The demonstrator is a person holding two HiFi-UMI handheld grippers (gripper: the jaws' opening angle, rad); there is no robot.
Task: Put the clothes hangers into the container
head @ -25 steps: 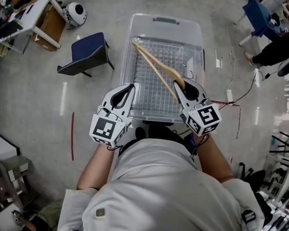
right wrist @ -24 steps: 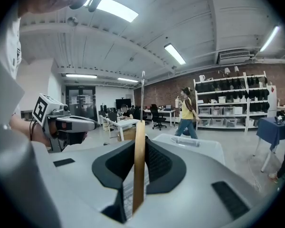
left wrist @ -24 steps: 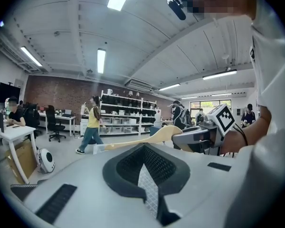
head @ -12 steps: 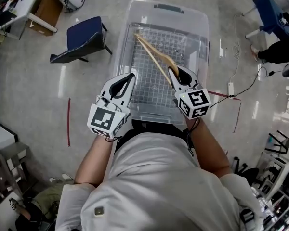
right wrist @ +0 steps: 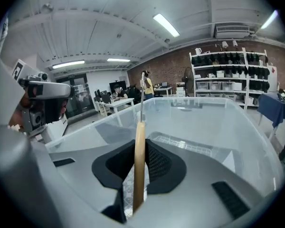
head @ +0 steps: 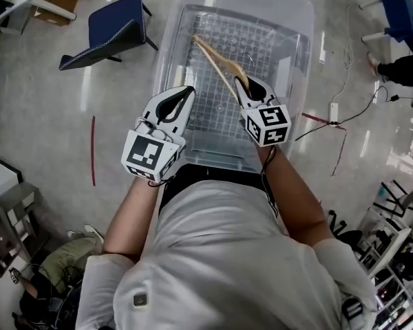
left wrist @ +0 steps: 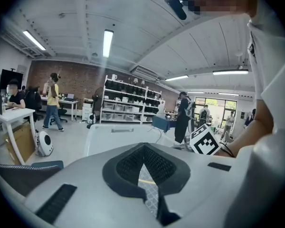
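A clear plastic container [head: 166,60] with a grid-patterned bottom stands on the floor in front of me. My right gripper [head: 242,82] is over its near right part, shut on a wooden hanger [head: 217,62]. The hanger reaches diagonally toward the far left inside the container. In the right gripper view the hanger [right wrist: 139,165] stands on edge between the pads of the right gripper [right wrist: 140,144], with its metal hook [right wrist: 142,96] pointing up. My left gripper [head: 186,91] hovers over the near left rim, shut and holding nothing. The left gripper [left wrist: 143,148] faces the container [left wrist: 114,139].
A blue chair [head: 113,29] stands left of the container. A cable and power strip [head: 334,112] lie on the floor to the right, and a red tape line [head: 93,150] to the left. Shelves [left wrist: 128,101] and people [left wrist: 52,101] are farther off.
My right gripper has moved forward and a little left with the hanger, farther over the container. The left gripper has barely moved. The head view has shifted.
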